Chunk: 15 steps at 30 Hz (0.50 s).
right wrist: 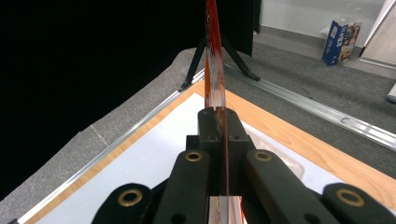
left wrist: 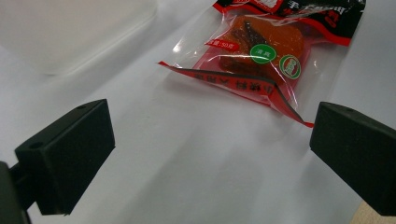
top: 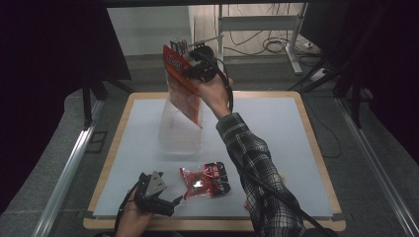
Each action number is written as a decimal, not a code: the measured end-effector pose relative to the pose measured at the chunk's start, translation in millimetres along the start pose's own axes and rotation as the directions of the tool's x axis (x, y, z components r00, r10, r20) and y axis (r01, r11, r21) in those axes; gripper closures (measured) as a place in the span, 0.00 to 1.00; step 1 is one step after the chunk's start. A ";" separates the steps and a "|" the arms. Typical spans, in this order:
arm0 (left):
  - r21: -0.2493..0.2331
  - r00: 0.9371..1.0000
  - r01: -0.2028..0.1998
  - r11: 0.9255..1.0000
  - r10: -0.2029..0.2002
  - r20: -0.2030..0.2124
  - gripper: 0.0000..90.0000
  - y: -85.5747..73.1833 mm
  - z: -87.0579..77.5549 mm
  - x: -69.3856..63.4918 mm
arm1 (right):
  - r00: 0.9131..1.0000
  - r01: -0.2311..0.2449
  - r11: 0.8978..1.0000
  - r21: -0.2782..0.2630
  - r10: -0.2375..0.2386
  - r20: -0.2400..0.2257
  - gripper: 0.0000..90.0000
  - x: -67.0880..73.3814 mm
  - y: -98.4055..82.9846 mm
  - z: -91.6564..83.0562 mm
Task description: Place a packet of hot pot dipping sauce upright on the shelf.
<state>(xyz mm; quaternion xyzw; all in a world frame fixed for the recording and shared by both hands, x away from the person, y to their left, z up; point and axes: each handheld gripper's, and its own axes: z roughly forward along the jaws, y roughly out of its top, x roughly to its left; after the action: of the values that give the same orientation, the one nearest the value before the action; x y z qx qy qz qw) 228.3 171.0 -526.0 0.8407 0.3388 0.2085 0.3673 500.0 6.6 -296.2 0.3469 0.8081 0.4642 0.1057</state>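
the right tongs (top: 193,74) are clamped flat on a red snack packet (top: 184,94), held up over the clear plastic tub (top: 180,131) that stands toward the far left part of the bench (top: 276,128); in the right gripper view the packet (right wrist: 215,70) shows edge-on, pinched at one end between the closed jaws and rising thin and fairly straight beyond them. it looks light and flat, a crinkly film pouch that keeps its shape when gripped by one end but would bend or slip if squeezed at a loose corner; the sealed edge is probably the safest place to take hold

the left tongs (top: 165,200) rest near the near left edge of the bench, jaws wide apart with nothing between them. just beyond lies a second packet (left wrist: 261,60), glossy clear film over an orange-brown block, lying flat on the white surface near the near edge. it is likely soft and slick, so a pinch across a flat sealed border, which lies nearest the jaws, should hold better than one on the bulging middle
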 end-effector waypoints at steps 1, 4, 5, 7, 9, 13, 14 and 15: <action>0.000 1.000 -0.001 1.000 0.001 0.001 0.00 0.0 0.0 -0.1 | 1.000 0.002 1.000 0.002 -0.002 0.002 0.98 1.3 -0.5 2.8; -0.002 1.000 0.000 1.000 0.000 0.001 0.00 0.2 0.2 -0.7 | 1.000 -0.003 1.000 0.008 0.003 0.000 0.98 3.6 -2.8 10.9; -0.003 1.000 0.000 1.000 0.000 0.001 0.00 0.2 0.3 -0.8 | 1.000 -0.006 1.000 0.010 0.006 -0.003 0.98 3.9 -3.9 13.4; 0.000 1.000 -0.004 1.000 0.004 0.000 0.00 0.2 0.2 -0.7 | 1.000 -0.010 1.000 0.015 0.010 -0.006 0.98 5.0 -6.2 18.3; 0.000 1.000 -0.004 1.000 0.004 0.000 0.00 0.3 0.1 -0.8 | 1.000 -0.011 1.000 0.021 0.011 -0.007 0.98 4.8 -9.5 22.8; 0.005 1.000 -0.011 1.000 0.011 -0.001 0.00 0.4 0.2 -0.9 | 1.000 -0.022 0.999 0.041 0.022 0.001 0.98 0.6 -17.3 32.2; 0.001 1.000 -0.006 1.000 0.006 0.000 0.00 0.4 0.4 -1.2 | 1.000 -0.016 0.999 0.051 0.016 0.008 0.98 -0.4 -20.0 34.9; 0.001 1.000 -0.004 1.000 0.004 0.001 0.00 0.4 0.4 -1.3 | 1.000 -0.012 0.998 0.059 0.011 0.016 0.98 -1.9 -22.9 37.7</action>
<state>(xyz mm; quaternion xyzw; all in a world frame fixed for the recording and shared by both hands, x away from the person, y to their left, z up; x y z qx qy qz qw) 227.8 169.7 -526.1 0.8417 0.3370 0.2089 0.3666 509.4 23.3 -336.0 0.3581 0.8186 0.4380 0.0992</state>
